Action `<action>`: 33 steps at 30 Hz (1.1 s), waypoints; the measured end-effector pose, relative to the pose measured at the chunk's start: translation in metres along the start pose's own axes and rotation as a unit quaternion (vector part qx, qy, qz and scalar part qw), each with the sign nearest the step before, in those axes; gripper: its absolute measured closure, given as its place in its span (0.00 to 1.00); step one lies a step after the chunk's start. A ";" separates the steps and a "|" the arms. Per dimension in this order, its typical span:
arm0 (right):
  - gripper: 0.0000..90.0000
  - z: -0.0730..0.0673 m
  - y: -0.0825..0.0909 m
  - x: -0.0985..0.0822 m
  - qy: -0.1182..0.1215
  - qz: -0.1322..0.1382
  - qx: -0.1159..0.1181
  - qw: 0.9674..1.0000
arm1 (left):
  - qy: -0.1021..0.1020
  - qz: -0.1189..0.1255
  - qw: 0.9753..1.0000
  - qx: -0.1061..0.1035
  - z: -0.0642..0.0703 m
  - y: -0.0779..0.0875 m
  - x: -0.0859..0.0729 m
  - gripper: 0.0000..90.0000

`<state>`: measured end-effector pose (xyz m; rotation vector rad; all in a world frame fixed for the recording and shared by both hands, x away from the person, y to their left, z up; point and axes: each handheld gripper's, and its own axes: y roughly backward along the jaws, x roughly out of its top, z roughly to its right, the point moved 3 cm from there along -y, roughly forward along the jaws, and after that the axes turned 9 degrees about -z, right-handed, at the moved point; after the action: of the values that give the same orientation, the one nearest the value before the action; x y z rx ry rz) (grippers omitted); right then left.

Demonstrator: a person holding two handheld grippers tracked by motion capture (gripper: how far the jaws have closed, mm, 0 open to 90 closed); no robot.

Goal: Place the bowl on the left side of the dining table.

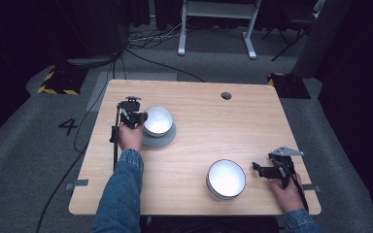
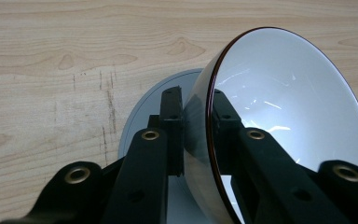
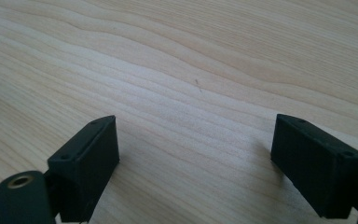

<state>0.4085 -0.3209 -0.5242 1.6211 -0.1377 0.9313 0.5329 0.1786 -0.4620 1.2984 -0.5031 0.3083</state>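
The left gripper [image 1: 143,116] is clamped on the rim of a tilted white bowl [image 2: 289,107] over the grey plate [image 1: 167,140], seemingly setting it down, so next comes levelling and letting go, while the right gripper [image 1: 258,167] rests wide open beside the other bowl [image 1: 226,178].

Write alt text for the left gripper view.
The left gripper has its black jaws clamped on the rim of a white bowl with a dark edge, one jaw inside and one outside. The bowl is tilted above a grey plate on a light wooden table.
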 end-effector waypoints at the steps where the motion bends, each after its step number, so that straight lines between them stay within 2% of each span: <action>1: 0.17 0.000 0.000 0.000 0.000 0.000 0.000 1.000 | 0.007 -0.002 1.000 -0.007 0.000 -0.001 -0.001 0.88; 4: 0.17 0.000 0.000 0.000 0.000 0.000 0.000 1.000 | 0.003 -0.001 1.000 -0.006 -0.002 -0.001 0.000 0.88; 7: 0.17 0.000 0.000 0.000 0.000 0.000 0.000 1.000 | 0.007 -0.001 1.000 -0.004 -0.002 -0.001 -0.001 0.88; 8: 0.17 0.000 0.000 0.000 0.000 0.000 0.000 1.000 | 0.010 -0.001 1.000 -0.009 -0.002 -0.002 -0.002 0.88; 9: 0.17 0.000 0.000 0.000 0.000 0.000 0.000 1.000 | 0.005 -0.004 1.000 -0.004 -0.005 -0.001 -0.002 0.88; 10: 0.17 0.000 0.000 0.000 0.000 0.000 0.000 1.000 | 0.012 -0.006 1.000 -0.010 -0.004 -0.002 -0.003 0.89; 12: 0.17 0.000 0.000 0.000 0.000 0.000 0.000 1.000 | 0.007 -0.008 1.000 -0.003 -0.007 -0.003 -0.004 0.89; 13: 0.17 0.000 0.000 0.000 0.000 0.000 0.000 1.000 | 0.017 -0.006 1.000 -0.006 -0.007 -0.004 -0.005 0.89; 21: 0.17 0.000 0.000 0.000 -0.001 0.000 -0.001 1.000 | 0.010 -0.009 1.000 0.006 -0.010 -0.005 -0.006 0.89; 22: 0.17 0.000 0.000 0.000 -0.001 0.000 -0.001 1.000 | 0.018 -0.012 1.000 0.002 -0.009 -0.005 -0.006 0.85; 23: 0.17 0.000 0.000 0.000 -0.001 0.000 -0.001 1.000 | 0.017 -0.017 1.000 0.004 -0.011 -0.005 -0.006 0.79; 24: 0.17 0.000 0.000 0.000 -0.001 0.000 -0.001 1.000 | 0.022 -0.016 1.000 -0.006 -0.010 -0.006 -0.007 0.77; 27: 0.17 0.000 0.000 0.000 -0.001 0.000 -0.001 1.000 | 0.030 -0.013 0.999 -0.010 -0.010 -0.004 -0.007 0.61; 29: 0.17 0.000 0.000 0.000 -0.001 0.000 -0.001 1.000 | 0.028 -0.008 0.999 -0.015 -0.009 -0.002 -0.006 0.53; 30: 0.17 0.000 0.000 0.000 -0.001 0.000 -0.001 1.000 | 0.030 -0.003 0.999 -0.014 -0.007 -0.001 -0.006 0.51; 31: 0.17 0.000 0.000 0.000 -0.001 0.000 -0.001 1.000 | 0.022 -0.001 1.000 -0.011 -0.006 0.002 -0.005 0.49; 32: 0.17 0.000 0.000 0.000 -0.001 0.000 -0.001 1.000 | 0.026 0.007 1.000 -0.009 -0.004 0.004 -0.005 0.48; 33: 0.17 0.000 0.000 0.000 -0.001 0.000 -0.001 1.000 | 0.016 0.009 1.000 -0.005 -0.003 0.006 -0.004 0.46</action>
<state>0.4084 -0.3208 -0.5242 1.6204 -0.1398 0.9298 0.5265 0.1830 -0.4595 1.2789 -0.4884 0.3400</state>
